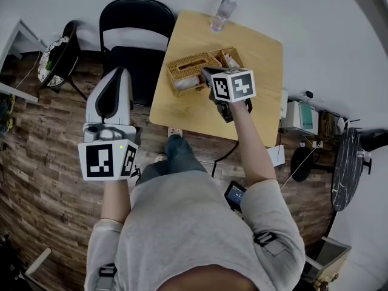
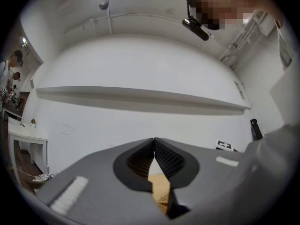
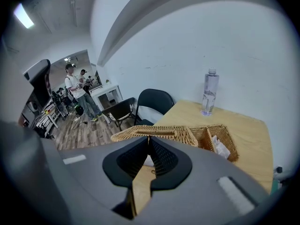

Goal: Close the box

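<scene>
A wicker box (image 1: 200, 70) stands on the small wooden table (image 1: 254, 96). Its slotted lid (image 3: 154, 133) is tilted, with the near edge lifted and white tissue (image 1: 185, 82) showing under it. The end compartment (image 3: 220, 142) at the right is uncovered. My right gripper (image 1: 207, 73) (image 3: 149, 138) is at the lid's near edge, and its jaws are shut on that rim. My left gripper (image 1: 119, 71) (image 2: 153, 139) is held off the table's left side, above the chair. It points at a white wall, shut, with nothing in it.
A clear water bottle (image 1: 222, 14) (image 3: 209, 92) stands at the table's far edge. A black chair (image 1: 136, 35) is tucked at the table's left, and a second chair (image 1: 63, 56) is further left. People (image 3: 75, 90) stand in a room behind.
</scene>
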Tool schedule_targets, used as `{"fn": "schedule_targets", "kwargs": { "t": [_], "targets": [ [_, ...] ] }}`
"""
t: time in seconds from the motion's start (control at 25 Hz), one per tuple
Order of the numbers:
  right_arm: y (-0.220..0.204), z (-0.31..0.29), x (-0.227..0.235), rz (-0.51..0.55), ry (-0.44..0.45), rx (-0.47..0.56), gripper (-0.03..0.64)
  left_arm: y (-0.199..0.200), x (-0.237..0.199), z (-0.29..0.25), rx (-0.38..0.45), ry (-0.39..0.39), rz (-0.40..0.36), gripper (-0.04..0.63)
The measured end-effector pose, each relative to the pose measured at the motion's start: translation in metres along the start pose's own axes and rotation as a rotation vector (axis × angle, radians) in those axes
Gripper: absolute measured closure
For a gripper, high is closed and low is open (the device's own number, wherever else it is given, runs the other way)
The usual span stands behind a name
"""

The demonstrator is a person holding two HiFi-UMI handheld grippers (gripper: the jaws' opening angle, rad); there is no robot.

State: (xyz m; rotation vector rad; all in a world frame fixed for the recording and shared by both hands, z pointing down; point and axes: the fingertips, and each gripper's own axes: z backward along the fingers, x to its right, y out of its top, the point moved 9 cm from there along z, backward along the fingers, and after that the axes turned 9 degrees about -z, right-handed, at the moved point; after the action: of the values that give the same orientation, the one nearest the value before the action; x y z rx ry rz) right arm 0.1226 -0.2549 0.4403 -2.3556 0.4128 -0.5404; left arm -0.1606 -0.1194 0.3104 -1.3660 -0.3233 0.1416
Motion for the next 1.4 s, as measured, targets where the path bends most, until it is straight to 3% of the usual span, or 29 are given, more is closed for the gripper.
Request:
{"fn": "schedule_targets", "kwargs": {
  "t": [1.4],
  "targets": [
    [-0.057,-0.031,0.016,-0.066,-0.091,-0.076,0.595,-0.002,-0.006,0.019,-0.027,0.002,-0.017,0.537]
  ]
}}
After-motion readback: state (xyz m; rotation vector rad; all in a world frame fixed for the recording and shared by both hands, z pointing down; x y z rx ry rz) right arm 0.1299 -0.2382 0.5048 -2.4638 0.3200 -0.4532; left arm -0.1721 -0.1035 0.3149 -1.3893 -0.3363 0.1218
